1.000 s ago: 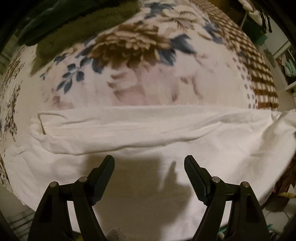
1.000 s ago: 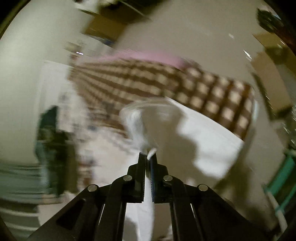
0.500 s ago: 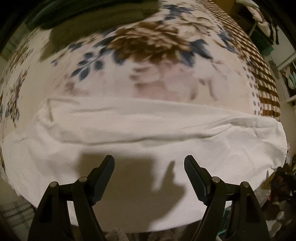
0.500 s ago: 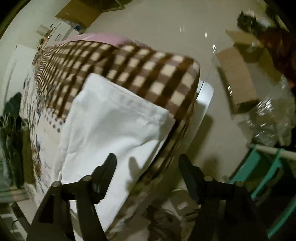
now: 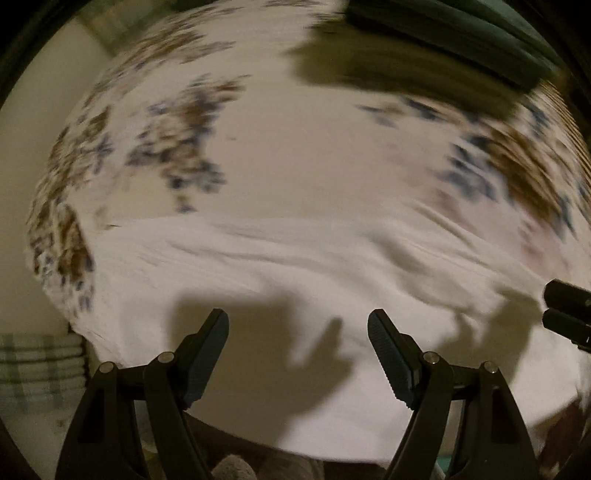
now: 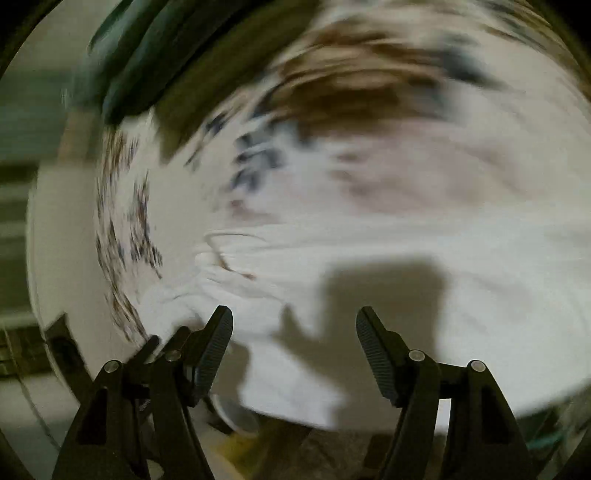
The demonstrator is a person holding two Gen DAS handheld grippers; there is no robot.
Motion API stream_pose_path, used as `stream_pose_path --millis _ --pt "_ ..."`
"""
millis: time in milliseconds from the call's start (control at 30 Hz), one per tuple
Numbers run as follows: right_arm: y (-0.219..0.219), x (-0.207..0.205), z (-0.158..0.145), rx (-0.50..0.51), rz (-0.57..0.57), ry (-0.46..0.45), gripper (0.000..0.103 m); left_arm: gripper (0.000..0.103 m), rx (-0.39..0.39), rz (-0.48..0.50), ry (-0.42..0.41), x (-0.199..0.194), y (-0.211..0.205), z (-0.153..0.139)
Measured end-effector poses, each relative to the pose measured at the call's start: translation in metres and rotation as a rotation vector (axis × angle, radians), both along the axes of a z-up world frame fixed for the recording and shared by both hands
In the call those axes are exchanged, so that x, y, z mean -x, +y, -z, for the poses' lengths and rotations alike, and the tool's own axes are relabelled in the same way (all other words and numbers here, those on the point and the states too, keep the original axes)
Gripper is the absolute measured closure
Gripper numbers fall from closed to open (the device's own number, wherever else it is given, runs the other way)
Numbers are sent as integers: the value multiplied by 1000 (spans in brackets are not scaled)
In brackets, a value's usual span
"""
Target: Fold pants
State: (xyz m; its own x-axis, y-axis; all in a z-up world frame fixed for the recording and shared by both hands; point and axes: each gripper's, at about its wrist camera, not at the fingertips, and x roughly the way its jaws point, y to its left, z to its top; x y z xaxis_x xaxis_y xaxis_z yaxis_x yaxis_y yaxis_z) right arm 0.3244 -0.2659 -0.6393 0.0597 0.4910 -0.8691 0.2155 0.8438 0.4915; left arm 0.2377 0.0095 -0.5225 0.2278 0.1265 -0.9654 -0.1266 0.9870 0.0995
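The white cotton pants (image 5: 303, 280), folded lengthwise into a long band, lie flat across the near edge of the bed, on the cream fleece blanket w/ brown and blue flowers (image 5: 314, 155). What's changed: a sec ago my right tongs (image 6: 294, 350) were pinched on the cloth, carrying an end over; now they're apart, nothing between them, and both views have swung toward the other end of the band. So that fold is laid down and let go, I reckon. My left tongs (image 5: 297, 354) are apart too, empty, hovering over the near edge of the cloth. Both views are blurred, so creases are hard to judge. Dark green bedding (image 5: 461, 29) sits at the far side. Next fold prob needs a fresh grip, both tongs on one end.
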Motion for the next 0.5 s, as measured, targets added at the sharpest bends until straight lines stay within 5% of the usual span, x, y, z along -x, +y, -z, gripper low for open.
stream_pose_path --millis 100,300,400,500 --pt "59 -37 17 105 -185 -5 31 27 -17 -52 11 -18 40 13" --pt "116 -41 33 386 -605 -33 34 27 63 -19 32 -49 69 20" --pt "117 -34 43 427 -684 -22 97 27 89 59 29 -58 59 20" --pt "113 -30 41 451 -652 -52 99 27 112 108 51 -66 48 25"
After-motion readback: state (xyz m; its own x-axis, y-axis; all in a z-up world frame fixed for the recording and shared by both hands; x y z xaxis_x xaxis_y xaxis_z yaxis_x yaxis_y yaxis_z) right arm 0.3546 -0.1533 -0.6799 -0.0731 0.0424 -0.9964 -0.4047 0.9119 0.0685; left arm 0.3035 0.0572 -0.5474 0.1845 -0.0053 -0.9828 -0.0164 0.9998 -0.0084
